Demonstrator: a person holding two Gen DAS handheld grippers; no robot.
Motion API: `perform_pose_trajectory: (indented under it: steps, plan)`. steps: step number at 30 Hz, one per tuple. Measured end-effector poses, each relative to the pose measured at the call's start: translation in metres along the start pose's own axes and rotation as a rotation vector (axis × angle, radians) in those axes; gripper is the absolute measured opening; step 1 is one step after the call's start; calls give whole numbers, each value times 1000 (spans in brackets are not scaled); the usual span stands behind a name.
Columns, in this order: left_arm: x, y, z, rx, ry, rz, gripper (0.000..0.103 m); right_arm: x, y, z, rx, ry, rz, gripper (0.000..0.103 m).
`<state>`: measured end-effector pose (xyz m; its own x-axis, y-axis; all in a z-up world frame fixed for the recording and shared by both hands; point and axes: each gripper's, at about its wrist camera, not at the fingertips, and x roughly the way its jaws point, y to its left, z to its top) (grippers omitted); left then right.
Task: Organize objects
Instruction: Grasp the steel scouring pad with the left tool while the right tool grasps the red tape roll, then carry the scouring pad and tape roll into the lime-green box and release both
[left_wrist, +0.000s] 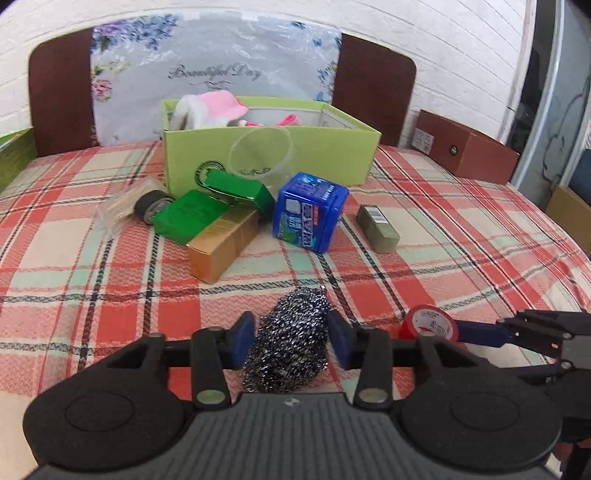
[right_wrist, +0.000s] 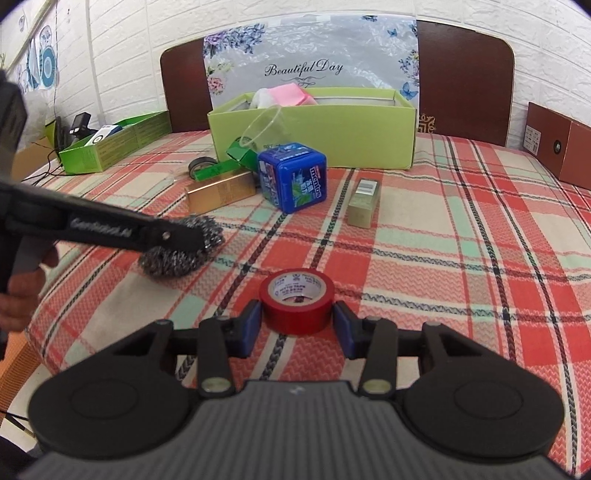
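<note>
A: How far along? The green box (right_wrist: 314, 125) on the bed (right_wrist: 461, 251) holds only some pink and white things.

B: Early. The blue tin (right_wrist: 293, 177), gold box (right_wrist: 219, 192) and small tin (right_wrist: 364, 201) lie outside it.

A: And the tongs?

B: Left tongs (left_wrist: 291, 332) clamp the steel scourer (left_wrist: 290, 347); right tongs (right_wrist: 297, 321) clamp the red tape (right_wrist: 297, 304), both low on the bed.

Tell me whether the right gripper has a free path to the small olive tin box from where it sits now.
Probably not directly: the right gripper has its fingers around the red tape roll, which sits between it and the olive tin box. Beyond the roll, only bare plaid bedspread lies ahead.
</note>
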<state>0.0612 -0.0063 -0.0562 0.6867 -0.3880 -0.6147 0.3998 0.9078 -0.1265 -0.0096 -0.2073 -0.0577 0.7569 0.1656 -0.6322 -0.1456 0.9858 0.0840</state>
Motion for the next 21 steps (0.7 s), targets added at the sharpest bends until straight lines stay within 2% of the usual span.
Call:
perform_pose_trajectory:
  steps: [1,3,5,8,21]
  plan:
    - [2,0,0,0,-1,9,60,1,0,0,4,0,1,42]
    - [8,2,1,-9,22,6,60,2,0,-1,12,3,4,43]
    - [12,4,2,-19,37,-20,60,1,1,-1,14,-1,1,44]
    - [14,3,2,-8,43,-32,52,0,0,0,17,-8,-3,46]
    - [22,3,-1,-18,49,-24,55,11,3,1,15,5,-4,49]
